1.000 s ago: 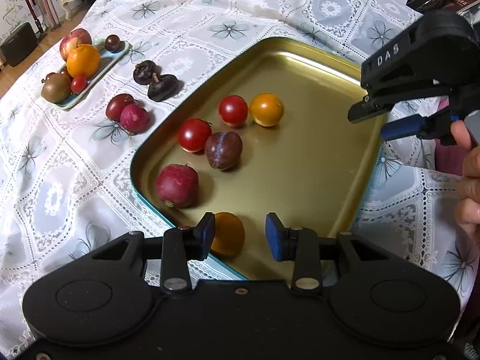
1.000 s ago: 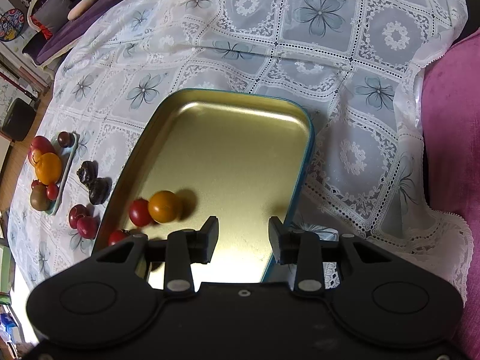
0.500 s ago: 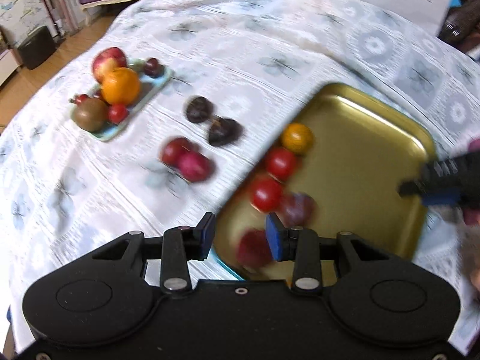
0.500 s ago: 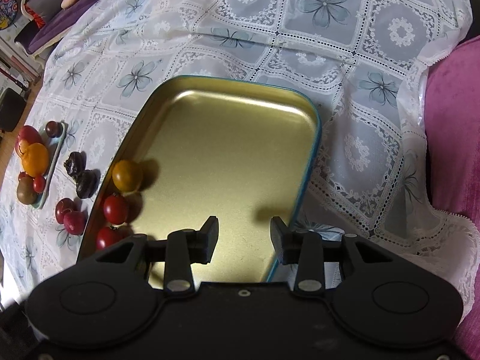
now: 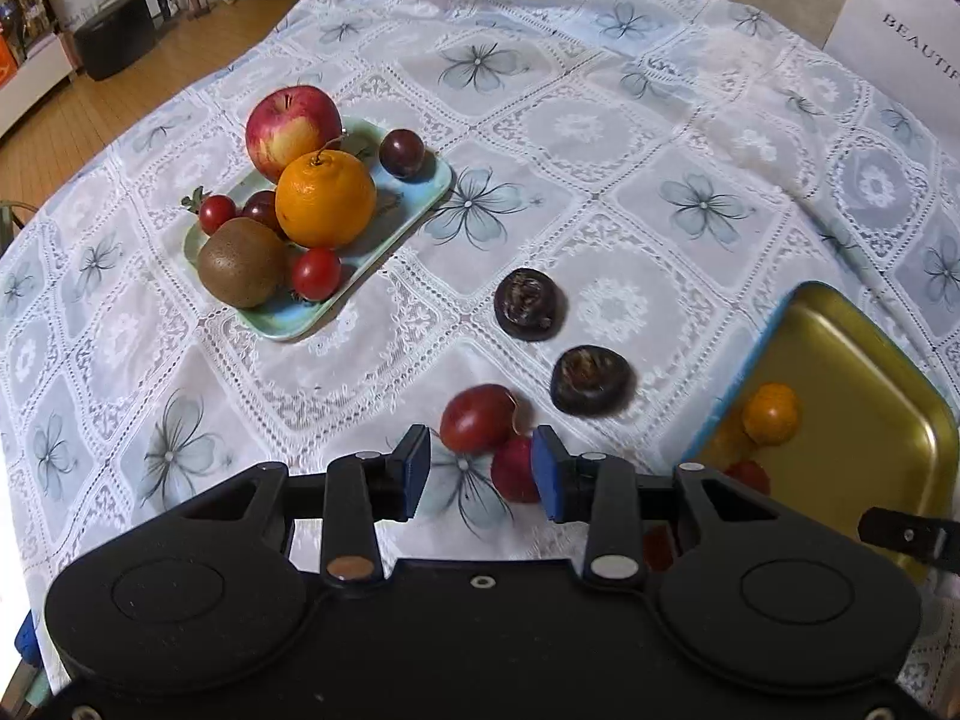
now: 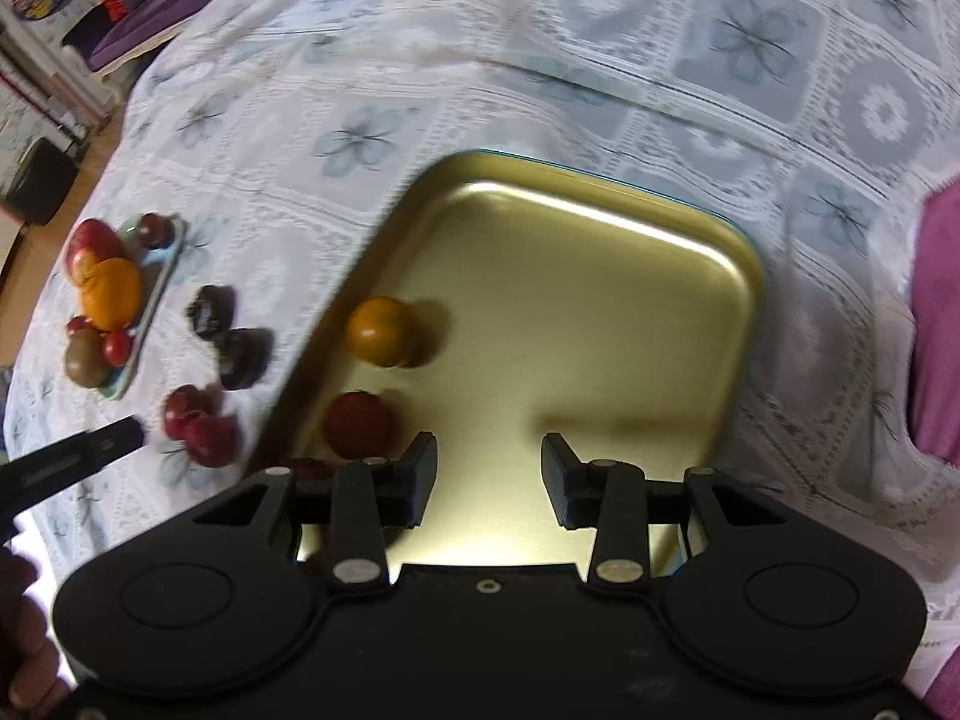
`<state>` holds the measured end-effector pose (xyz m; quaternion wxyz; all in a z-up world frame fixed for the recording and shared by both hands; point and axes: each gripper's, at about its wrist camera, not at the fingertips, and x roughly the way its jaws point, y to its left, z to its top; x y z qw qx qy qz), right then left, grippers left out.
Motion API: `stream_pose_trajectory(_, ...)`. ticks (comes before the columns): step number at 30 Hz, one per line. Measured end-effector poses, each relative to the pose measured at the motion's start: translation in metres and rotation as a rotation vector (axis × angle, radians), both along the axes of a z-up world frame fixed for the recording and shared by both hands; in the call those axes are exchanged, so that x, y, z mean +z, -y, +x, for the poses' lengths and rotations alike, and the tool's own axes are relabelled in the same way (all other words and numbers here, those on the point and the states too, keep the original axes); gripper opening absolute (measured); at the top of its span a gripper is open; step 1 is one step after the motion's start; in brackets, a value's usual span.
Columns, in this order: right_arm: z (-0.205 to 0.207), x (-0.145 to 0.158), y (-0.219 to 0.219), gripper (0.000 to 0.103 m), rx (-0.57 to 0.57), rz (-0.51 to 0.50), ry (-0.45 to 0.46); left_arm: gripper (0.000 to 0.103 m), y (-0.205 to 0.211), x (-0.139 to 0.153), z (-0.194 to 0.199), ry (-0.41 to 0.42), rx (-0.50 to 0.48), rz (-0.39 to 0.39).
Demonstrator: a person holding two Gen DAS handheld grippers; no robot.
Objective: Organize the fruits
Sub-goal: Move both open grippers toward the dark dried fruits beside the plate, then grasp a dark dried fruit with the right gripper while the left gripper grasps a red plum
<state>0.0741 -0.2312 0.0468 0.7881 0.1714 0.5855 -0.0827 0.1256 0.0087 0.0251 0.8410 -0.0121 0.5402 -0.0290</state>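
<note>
Left gripper [image 5: 480, 471] spread wide, empty, low centre of frame over two touching red fruits [image 5: 480, 418] on cloth left of gold tray [image 5: 864, 360]; risk: nudging the neighbour away. Right gripper [image 6: 487, 477] open, empty.

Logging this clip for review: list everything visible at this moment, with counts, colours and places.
small tray: 1, pale green, far left on the cloth
apple: 1, red-yellow, back of the small tray
orange: 1, orange, middle of the small tray
kiwi: 1, brown, front of the small tray
small round fruits: 4, red to dark red, around them on the small tray
wrinkled fruits: 2, near black, on the cloth between the trays
loose red fruits: 2, red, on the cloth by the left gripper
gold tray: 1, gold with a blue rim, right
yellow-orange fruit: 1, in the gold tray
red fruits: at least 1, in the gold tray, others hidden
tablecloth: 1, white lace with blue flowers
left gripper: open
right gripper: open, over the gold tray
</note>
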Motion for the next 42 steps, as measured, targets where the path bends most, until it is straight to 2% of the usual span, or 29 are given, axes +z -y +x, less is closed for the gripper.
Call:
stream_pose_trajectory(7, 0.034, 0.012, -0.049, 0.041, 0.132, 0.005, 0.041, 0.045, -0.020, -0.011, 0.016, -0.023, 0.058, -0.048)
stream_pose_trajectory(11, 0.060, 0.003, -0.082, 0.042, 0.195, 0.008, 0.029, 0.045, -0.027, -0.015, 0.019, -0.018, 0.071, -0.027)
stream_pose_trajectory(14, 0.079, -0.010, -0.102, 0.042, 0.231, 0.007, 0.003, 0.045, -0.036, -0.018, 0.021, -0.025, 0.099, -0.048)
stream_pose_trajectory(18, 0.100, -0.028, -0.118, 0.042, 0.232, 0.033, -0.037, 0.045, -0.048, -0.023, 0.023, -0.041, 0.139, -0.092)
stream_pose_trajectory(21, 0.111, -0.038, -0.125, 0.042, 0.222, 0.046, -0.047, 0.045, -0.051, -0.025, 0.026, -0.039, 0.154, -0.089)
stream_pose_trajectory(28, 0.130, -0.062, -0.146, 0.043, 0.235, 0.004, -0.089, 0.046, -0.055, -0.027, 0.028, -0.040, 0.169, -0.090)
stream_pose_trajectory(31, 0.132, -0.069, -0.153, 0.048, 0.245, -0.013, -0.091, 0.046, -0.055, -0.026, 0.029, -0.036, 0.171, -0.085)
stream_pose_trajectory(33, 0.131, -0.068, -0.156, 0.040, 0.241, -0.033, -0.080, 0.046, -0.055, -0.027, 0.029, -0.038, 0.169, -0.086)
stream_pose_trajectory(37, 0.130, -0.062, -0.146, 0.035, 0.230, -0.007, -0.069, 0.045, -0.052, -0.031, 0.030, -0.046, 0.162, -0.087)
stream_pose_trajectory(42, 0.124, -0.039, -0.118, 0.023, 0.175, -0.027, -0.004, 0.045, -0.045, -0.032, 0.030, -0.043, 0.137, -0.124)
